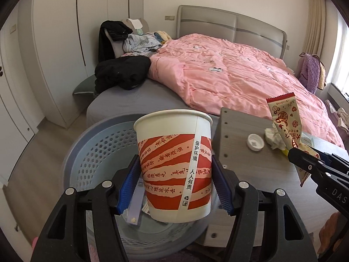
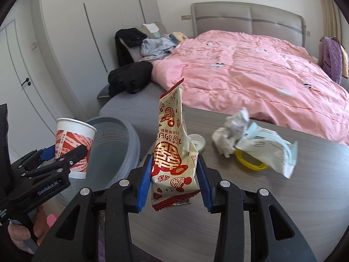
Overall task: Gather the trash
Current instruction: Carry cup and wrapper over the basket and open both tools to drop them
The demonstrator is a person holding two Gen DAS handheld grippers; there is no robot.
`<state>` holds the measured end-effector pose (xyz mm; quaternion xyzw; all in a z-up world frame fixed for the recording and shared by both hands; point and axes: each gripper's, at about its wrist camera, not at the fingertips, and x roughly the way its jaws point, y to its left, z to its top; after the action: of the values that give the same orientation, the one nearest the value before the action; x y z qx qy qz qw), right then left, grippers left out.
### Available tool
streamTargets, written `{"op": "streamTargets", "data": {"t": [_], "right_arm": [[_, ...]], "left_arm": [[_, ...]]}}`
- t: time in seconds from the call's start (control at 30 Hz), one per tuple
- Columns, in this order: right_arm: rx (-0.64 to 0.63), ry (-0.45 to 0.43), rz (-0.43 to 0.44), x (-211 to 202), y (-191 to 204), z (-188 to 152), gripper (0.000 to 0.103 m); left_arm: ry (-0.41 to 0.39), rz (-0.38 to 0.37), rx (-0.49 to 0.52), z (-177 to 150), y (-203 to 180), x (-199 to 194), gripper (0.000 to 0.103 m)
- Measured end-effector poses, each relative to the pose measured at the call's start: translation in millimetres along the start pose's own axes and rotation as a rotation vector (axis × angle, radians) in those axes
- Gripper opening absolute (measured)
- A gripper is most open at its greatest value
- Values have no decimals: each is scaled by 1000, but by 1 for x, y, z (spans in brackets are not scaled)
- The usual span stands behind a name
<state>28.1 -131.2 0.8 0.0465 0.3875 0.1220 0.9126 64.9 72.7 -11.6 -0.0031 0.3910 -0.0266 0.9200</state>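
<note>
My left gripper is shut on a red-and-white paper cup, held upright above the grey perforated trash basket. The cup also shows in the right wrist view, beside the basket. My right gripper is shut on a cream-and-red snack wrapper, held upright over the table's left part. The wrapper also shows in the left wrist view. On the grey wooden table lie a white bottle cap, a crumpled tissue, a yellow ring and a white-and-blue packet.
A bed with a pink quilt stands behind the table, with dark clothes piled at its left end. White wardrobe doors line the left wall. Scraps lie in the basket bottom.
</note>
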Motion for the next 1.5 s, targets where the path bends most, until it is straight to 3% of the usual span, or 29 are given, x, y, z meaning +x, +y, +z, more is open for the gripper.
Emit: {"op": "streamTargets", "data": {"t": [0.23,0.67,0.77,0.87,0.9,1.5], "right_arm": [[-82,58,103,37,54,9,40],[-164,105,182,71,98,12,42],[-168,99,189,74,98,13,45],[-164,83,192,72,96,13,65],[-167,77,190,70,97,13,67],[-123,88,169,63,83,4,67]], "left_arm": [[23,63,-67,2,50,17,62],[39,93,-102,0,77,32,62],[44,100,-113,-1,82,32,65],[40,109,-126,-4,86,29,71],[39,113,-128,-5,87,28,71],[59,130,-143,-17,86,20,74]]}}
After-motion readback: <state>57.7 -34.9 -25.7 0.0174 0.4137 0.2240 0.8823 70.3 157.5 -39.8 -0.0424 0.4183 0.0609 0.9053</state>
